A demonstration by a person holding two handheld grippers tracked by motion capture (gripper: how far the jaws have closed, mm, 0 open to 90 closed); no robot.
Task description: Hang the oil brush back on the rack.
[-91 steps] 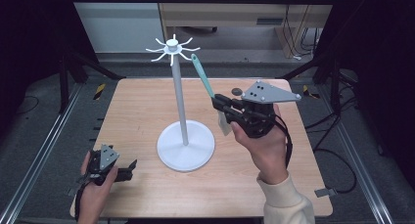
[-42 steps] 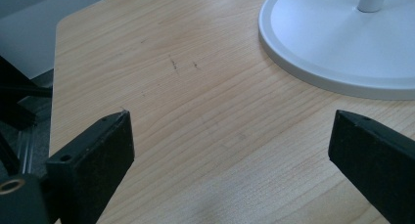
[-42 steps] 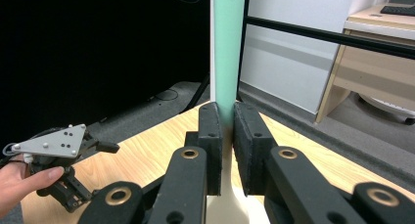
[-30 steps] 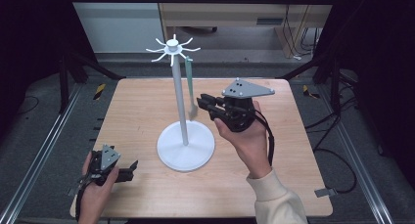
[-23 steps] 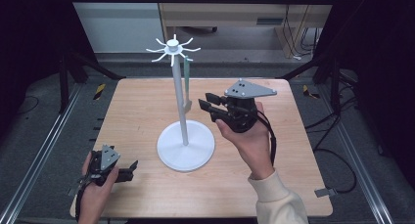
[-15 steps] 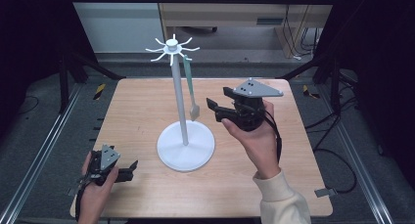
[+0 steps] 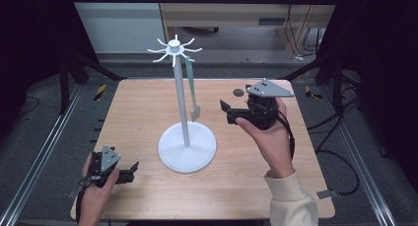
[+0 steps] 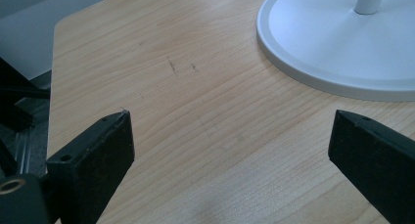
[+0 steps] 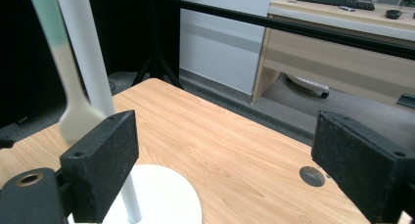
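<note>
A white stand (image 7: 182,102) with a round base (image 7: 187,147) and spoked hooks at its top stands mid-table. A spatula with a green handle and pale blade (image 7: 191,90) hangs from one hook, blade down beside the pole (image 9: 88,72). My right gripper (image 7: 227,112) is held above the table to the right of the stand, open, jaws wide with nothing between them; the spatula blade (image 9: 73,116) hangs just beyond its left jaw. My left gripper (image 7: 132,170) rests low at the table's front left, open and empty, near the base's rim (image 8: 313,77).
The wooden table (image 7: 138,122) has a small round grommet (image 7: 238,92) at the back right, also seen in the right gripper view (image 9: 312,176). Black frame rails run along both sides. A desk (image 9: 342,43) stands beyond the table's far edge.
The right gripper let go of the spatula, which now hangs straight from the hook, and drew back to the right. The left gripper stayed still.
</note>
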